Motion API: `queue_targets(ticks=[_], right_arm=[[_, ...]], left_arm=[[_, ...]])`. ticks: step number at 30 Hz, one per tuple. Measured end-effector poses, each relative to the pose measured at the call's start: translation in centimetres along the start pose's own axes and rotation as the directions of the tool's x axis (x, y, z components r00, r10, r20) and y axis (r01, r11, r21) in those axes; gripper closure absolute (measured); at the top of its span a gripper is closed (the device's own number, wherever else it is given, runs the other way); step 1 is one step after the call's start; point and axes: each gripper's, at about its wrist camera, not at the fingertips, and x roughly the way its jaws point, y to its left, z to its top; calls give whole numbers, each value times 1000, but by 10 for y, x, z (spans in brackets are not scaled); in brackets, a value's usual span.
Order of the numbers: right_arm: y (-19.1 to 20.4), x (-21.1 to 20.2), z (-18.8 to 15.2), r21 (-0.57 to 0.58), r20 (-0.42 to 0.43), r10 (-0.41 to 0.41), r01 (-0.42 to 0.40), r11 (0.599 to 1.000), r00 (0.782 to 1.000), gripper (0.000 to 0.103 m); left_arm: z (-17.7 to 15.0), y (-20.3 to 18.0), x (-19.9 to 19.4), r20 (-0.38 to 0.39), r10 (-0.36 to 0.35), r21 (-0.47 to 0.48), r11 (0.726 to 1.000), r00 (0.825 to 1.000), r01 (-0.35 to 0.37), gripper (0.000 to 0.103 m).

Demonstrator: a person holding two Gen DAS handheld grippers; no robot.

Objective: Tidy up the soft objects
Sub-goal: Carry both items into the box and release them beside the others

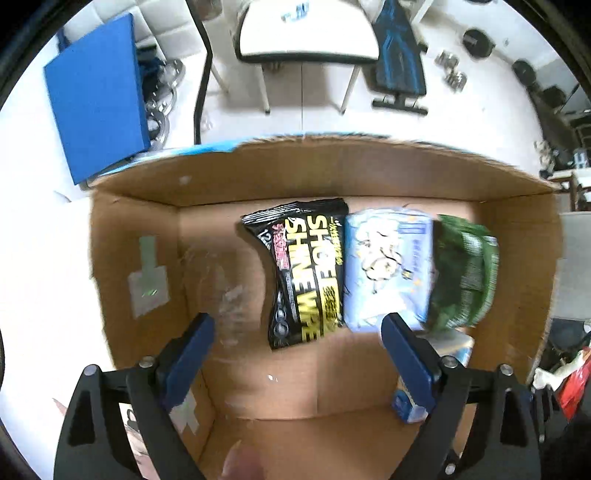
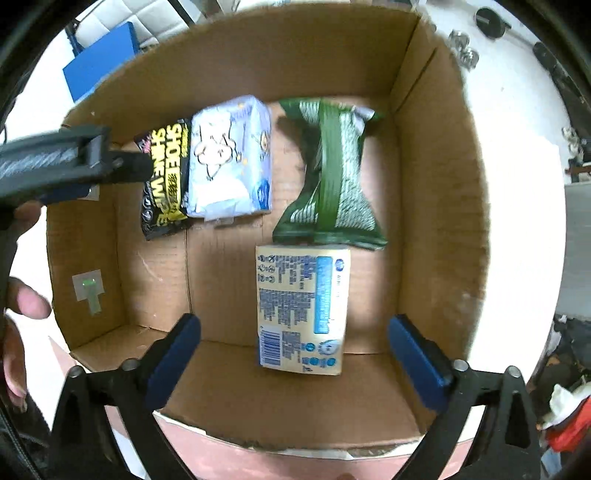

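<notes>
An open cardboard box [image 1: 317,173] [image 2: 436,192] holds several soft packs. A black "Shoe Shine Wipes" pack [image 1: 303,273] [image 2: 166,177] lies next to a pale blue tissue pack [image 1: 388,266] [image 2: 232,158]. A green pack [image 1: 465,269] [image 2: 332,173] lies to their right. A cream and blue pack [image 2: 303,310] [image 1: 450,347] lies nearer, label up. My left gripper [image 1: 295,343] is open and empty above the box floor, and its body shows in the right wrist view [image 2: 74,158]. My right gripper [image 2: 295,343] is open and empty above the cream pack.
The box stands on a white floor. A blue board [image 1: 96,99] leans at the back left. A white table [image 1: 306,33], a weight bench [image 1: 399,62] and dumbbells [image 1: 450,70] stand behind. Red and white items [image 2: 569,413] lie to the right.
</notes>
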Motion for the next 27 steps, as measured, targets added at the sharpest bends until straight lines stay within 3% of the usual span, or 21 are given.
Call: queue_targets(ticks=[3, 10, 17, 27], right_arm=[[-4, -16, -7, -28, 63, -41, 43, 999, 997, 0], [-2, -47, -38, -66, 171, -45, 57, 996, 984, 0], [6, -73, -75, -74, 242, -35, 54, 996, 970, 0], [19, -131, -127, -39, 377, -53, 73, 997, 924, 0]], left_arm=[[-20, 1, -35, 59, -21, -10, 1000, 998, 21, 0], [-67, 2, -59, 188, 10, -23, 1000, 982, -5, 0], [-107, 3, -69, 245, 18, -40, 999, 969, -9, 0], [-161, 14, -116, 366, -7, -13, 1000, 931, 12, 0]])
